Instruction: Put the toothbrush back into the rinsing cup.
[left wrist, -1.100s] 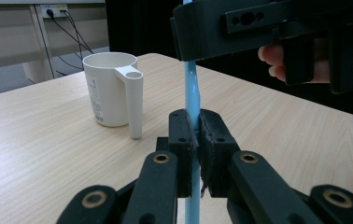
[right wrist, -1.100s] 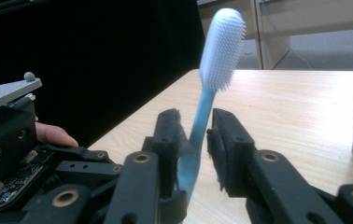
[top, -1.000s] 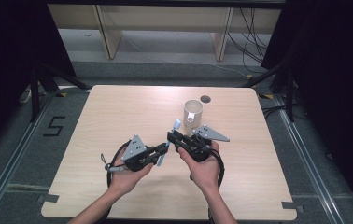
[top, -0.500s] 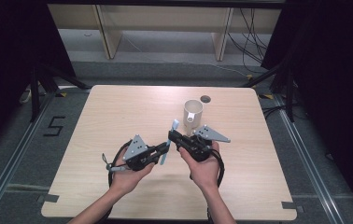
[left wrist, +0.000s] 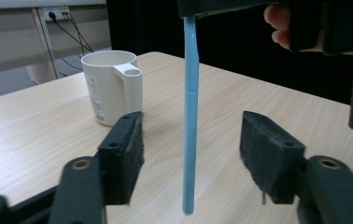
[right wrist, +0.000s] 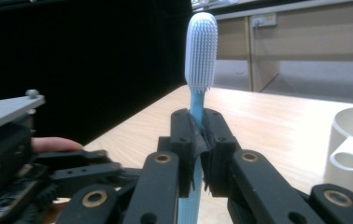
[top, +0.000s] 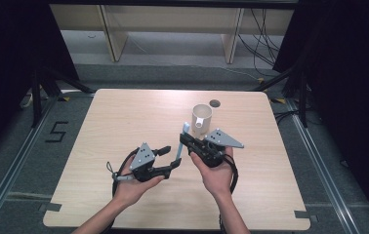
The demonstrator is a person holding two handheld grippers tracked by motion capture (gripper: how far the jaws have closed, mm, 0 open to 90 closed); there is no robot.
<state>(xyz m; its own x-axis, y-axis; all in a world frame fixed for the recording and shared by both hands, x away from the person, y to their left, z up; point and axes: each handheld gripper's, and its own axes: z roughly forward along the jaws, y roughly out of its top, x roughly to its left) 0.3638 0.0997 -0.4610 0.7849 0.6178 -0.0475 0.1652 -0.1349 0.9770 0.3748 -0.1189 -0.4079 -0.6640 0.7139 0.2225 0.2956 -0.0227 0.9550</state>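
Cream mug [top: 202, 118] stands upper centre of table [top: 124, 122], just beyond both grippers; left half, lower right bare.

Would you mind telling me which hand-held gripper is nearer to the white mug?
The right. The right hand-held gripper, shut on the blue toothbrush, sits just in front of the white mug. The left hand-held gripper, open, is farther back and to the left.

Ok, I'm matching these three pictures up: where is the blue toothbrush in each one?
High view: toothbrush at centre, between the two hands.
Left gripper view: handle hangs upright between the open left claw.
Right gripper view: clamped in the right claw, bristles up.
Shared landmark: the cream mug.
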